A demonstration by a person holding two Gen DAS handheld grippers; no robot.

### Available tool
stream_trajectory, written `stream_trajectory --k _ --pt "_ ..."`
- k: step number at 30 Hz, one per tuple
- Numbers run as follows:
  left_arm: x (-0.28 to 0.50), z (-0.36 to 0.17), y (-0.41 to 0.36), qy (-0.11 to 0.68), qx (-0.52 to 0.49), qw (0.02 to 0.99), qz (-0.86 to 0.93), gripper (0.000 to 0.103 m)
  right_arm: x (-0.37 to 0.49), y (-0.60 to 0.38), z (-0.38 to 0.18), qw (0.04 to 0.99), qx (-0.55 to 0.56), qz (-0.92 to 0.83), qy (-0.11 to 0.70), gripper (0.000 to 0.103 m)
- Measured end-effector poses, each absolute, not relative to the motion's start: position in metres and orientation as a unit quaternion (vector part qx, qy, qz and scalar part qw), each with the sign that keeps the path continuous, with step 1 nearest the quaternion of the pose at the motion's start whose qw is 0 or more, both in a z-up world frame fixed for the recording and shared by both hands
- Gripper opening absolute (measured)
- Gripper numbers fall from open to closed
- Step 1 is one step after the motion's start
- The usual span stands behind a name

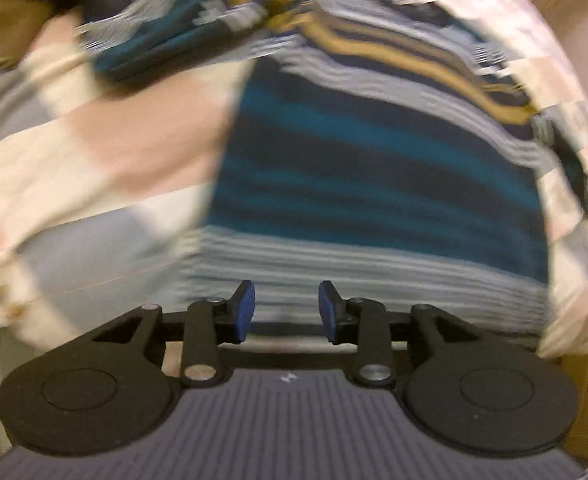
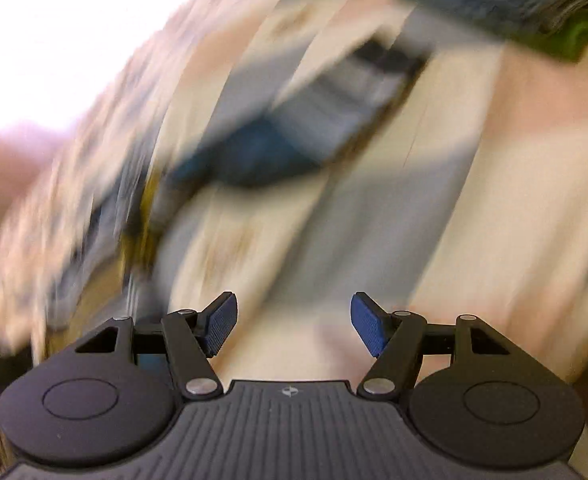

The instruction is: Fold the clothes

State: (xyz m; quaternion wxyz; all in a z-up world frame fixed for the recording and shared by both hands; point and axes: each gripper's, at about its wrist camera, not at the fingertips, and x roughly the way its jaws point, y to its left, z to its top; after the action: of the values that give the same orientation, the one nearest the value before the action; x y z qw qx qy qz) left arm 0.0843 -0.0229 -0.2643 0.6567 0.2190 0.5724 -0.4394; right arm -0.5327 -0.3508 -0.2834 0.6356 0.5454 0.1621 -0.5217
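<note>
A striped garment (image 1: 374,168) in navy, teal, white and mustard bands lies on a checked bedcover (image 1: 105,148) of pink, cream and grey. My left gripper (image 1: 286,307) hovers over its near striped hem, open a little, with nothing between the blue pads. In the right wrist view the same striped garment (image 2: 277,136) shows blurred ahead and to the left. My right gripper (image 2: 294,322) stands open wider above bare bedcover (image 2: 434,208), with nothing between its pads. Both pictures are smeared by motion.
A folded stack of blue-grey and green clothes (image 2: 506,4) rests at the far right corner of the bedcover. Bright glare fills the upper left of the right wrist view. Brown cardboard (image 1: 586,396) shows beyond the bed's edge at the lower right.
</note>
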Motion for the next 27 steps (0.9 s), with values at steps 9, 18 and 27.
stream_trajectory --k 9,18,27 --pt "-0.023 -0.288 -0.095 0.577 0.195 0.642 -0.465 0.038 -0.633 -0.495 -0.352 0.493 0.656 -0.571 0.012 0.081" --pt "-0.035 -0.258 -0.148 0.555 0.164 0.658 -0.481 0.040 -0.586 -0.538 -0.243 0.761 0.495 -0.419 -0.013 0.008" --pt "-0.048 -0.276 -0.158 0.580 0.152 0.642 -0.478 0.041 -0.585 -0.383 -0.170 0.886 0.187 -0.298 0.302 0.071"
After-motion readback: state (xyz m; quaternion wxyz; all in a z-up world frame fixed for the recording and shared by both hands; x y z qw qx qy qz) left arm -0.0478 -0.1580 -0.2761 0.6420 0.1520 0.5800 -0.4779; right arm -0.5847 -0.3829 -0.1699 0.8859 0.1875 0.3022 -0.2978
